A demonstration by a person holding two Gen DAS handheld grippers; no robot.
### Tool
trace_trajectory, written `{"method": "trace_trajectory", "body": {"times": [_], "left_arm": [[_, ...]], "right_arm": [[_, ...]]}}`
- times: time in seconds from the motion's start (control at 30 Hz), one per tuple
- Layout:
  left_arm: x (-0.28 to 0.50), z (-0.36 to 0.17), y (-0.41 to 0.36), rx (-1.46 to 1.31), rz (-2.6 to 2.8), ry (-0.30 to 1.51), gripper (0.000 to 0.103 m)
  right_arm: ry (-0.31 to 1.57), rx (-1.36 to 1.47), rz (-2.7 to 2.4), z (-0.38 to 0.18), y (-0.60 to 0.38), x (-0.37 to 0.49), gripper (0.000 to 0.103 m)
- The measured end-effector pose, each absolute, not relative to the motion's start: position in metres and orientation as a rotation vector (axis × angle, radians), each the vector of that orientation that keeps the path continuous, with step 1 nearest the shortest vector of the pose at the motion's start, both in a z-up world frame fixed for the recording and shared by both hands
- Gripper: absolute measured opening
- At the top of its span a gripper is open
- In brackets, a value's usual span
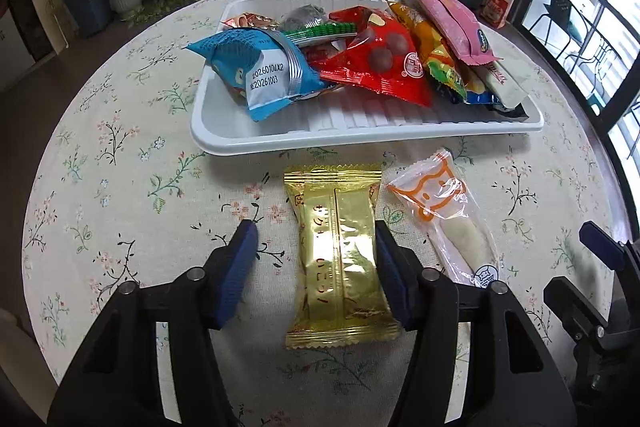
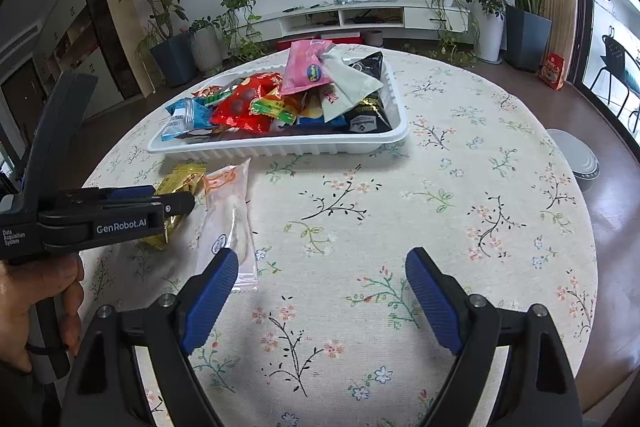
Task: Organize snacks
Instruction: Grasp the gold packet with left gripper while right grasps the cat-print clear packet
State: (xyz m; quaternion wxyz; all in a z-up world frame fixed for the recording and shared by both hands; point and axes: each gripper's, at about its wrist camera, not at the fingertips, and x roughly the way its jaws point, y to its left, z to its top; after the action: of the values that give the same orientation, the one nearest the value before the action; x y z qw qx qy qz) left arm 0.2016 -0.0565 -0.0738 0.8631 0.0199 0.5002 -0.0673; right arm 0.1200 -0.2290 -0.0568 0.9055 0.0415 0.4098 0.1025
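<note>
Your left tongs point(image 1: 316, 255) straddle the gold packet point(image 1: 340, 255), which lies flat on the worktop point(image 1: 120, 147) just in front of the white tray point(image 1: 360, 137). The right-hand pad point(image 1: 390, 279) sits against the packet's edge; the left-hand pad point(image 1: 240, 267) stands clear, with bare cloth between it and the wrapper. The tongs are therefore part-spread about the packet and not pinching it. Your right tongs point(image 2: 320, 299) are spread wide and hold nothing, hovering over open cloth to the right of the packet.

Judgement: the step in hand is the grasp of the gold packet. Centre it between the pads before you close, or the contacting pad will likely push it sideways. The foil looks slick and the packet thin, so close across its middle, not at the crimped ends.

The clear sachet point(image 1: 444, 223) with the orange print lies just beside the packet, on its right, close behind that contacting pad. Keep the pad from catching it.

Beyond the packet, the tray's near rim is low but the tray is piled with snacks, chiefly at its middle and right. The near strip of its ribbed floor shows bare. Left of the packet the worktop is open.
</note>
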Motion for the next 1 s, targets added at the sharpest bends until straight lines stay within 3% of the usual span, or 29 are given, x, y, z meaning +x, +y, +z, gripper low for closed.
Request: {"method": "trace_trajectory", "body": {"times": [0.27, 0.43, 0.57, 0.77, 0.93, 1.0], "left_arm": [[0.207, -0.076, -0.046, 0.07, -0.2, 1.041, 0.033], [0.202, -0.078, -0.034, 0.078, -0.251, 1.032, 0.031], [0.195, -0.078, -0.021, 0.065, -0.282, 1.025, 0.03], [0.176, -0.079, 0.0, 0.031, -0.297, 1.011, 0.03], [0.169, -0.08, 0.001, 0.022, -0.313, 0.999, 0.03], [0.164, -0.079, -0.002, 0.026, -0.317, 0.993, 0.03]], "right_arm": [[0.858, 0.034, 0.276, -0.048, -0.212, 0.128, 0.088], [0.902, -0.015, 0.328, -0.049, -0.186, 0.143, 0.085], [0.968, -0.03, 0.335, -0.057, -0.17, 0.163, 0.075], [1.018, -0.059, 0.313, -0.067, -0.154, 0.174, 0.073], [1.021, -0.135, 0.29, -0.072, -0.141, 0.172, 0.066], [1.023, -0.142, 0.285, -0.071, -0.141, 0.172, 0.058]]}}
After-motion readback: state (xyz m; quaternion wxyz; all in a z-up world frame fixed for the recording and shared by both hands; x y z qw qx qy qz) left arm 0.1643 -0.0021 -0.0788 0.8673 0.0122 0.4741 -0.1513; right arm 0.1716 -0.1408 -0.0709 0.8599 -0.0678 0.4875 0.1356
